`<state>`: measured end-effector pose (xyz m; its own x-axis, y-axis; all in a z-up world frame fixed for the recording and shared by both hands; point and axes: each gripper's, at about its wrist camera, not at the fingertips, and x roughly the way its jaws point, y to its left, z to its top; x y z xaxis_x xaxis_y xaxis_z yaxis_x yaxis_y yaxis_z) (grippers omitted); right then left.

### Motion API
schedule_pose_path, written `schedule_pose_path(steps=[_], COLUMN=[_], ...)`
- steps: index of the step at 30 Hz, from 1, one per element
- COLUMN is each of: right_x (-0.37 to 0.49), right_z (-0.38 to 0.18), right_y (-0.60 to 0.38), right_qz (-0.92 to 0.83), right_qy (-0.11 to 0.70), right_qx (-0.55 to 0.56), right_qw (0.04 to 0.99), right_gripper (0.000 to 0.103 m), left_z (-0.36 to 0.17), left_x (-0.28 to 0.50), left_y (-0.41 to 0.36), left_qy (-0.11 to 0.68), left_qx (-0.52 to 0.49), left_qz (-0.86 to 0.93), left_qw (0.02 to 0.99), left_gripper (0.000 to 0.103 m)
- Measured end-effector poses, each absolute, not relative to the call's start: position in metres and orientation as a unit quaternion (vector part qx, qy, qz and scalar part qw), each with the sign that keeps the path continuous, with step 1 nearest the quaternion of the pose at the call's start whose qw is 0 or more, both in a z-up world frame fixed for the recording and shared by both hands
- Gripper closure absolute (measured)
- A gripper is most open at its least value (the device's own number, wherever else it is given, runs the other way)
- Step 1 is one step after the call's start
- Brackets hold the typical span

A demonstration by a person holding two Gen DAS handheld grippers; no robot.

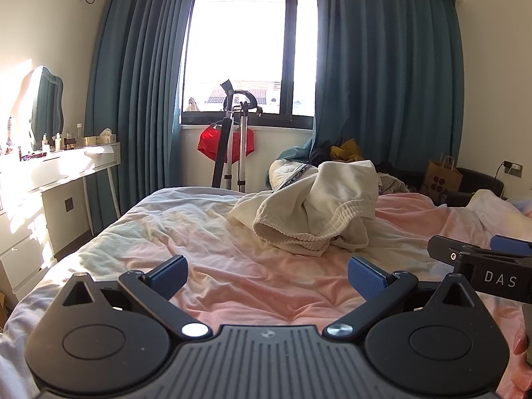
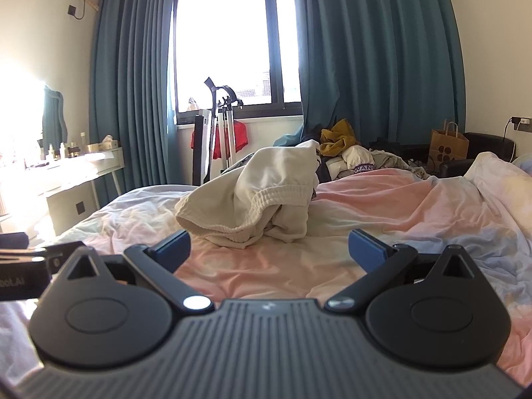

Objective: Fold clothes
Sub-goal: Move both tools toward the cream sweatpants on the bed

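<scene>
Your left claw (image 1: 267,274) stands fully spread with nothing between its blue pads, hovering low over the pink sheet of the bed (image 1: 199,252); your right claw (image 2: 269,247) is just as wide and just as empty, and the two sit side by side. The cream garment (image 1: 309,209) lies crumpled in a heap on the bed ahead of both claws, not yet touched, with its ribbed elastic hem (image 2: 266,199) turned toward you and gaping open.

Expect it to handle as soft, light, floppy cloth: it will sag and drag rather than hold shape, and the loose sheet under it may ride up with it if you pinch too deep. The thick ribbed hem looks like the firmest place to take hold, one claw at each end of it, so the cloth hangs flat when you lift.

Beyond the bed a heap of other clothes (image 2: 345,146) waits under the curtain. A brown paper bag (image 2: 449,144) stands at the far right; you cannot see what is in it.
</scene>
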<state>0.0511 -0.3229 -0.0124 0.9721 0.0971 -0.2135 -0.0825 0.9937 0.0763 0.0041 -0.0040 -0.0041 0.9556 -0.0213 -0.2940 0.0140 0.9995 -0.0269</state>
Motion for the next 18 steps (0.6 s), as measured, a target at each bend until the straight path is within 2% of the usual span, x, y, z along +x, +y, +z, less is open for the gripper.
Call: schedule_pose_path(steps=[18], right_x=[0.0502], right_z=[-0.0090], right_y=[-0.3286], right_qz=[0.044], right_qy=[0.108], right_qx=[0.065], right_qw=[0.991], right_gripper=[0.000], left_z=[-0.0063], left_x=[0.0044], left_y=[-0.0037], left_qy=[0.154], left_qx=[-0.016], left_qz=[-0.027], left_qw=[0.988], left_gripper=[0.000])
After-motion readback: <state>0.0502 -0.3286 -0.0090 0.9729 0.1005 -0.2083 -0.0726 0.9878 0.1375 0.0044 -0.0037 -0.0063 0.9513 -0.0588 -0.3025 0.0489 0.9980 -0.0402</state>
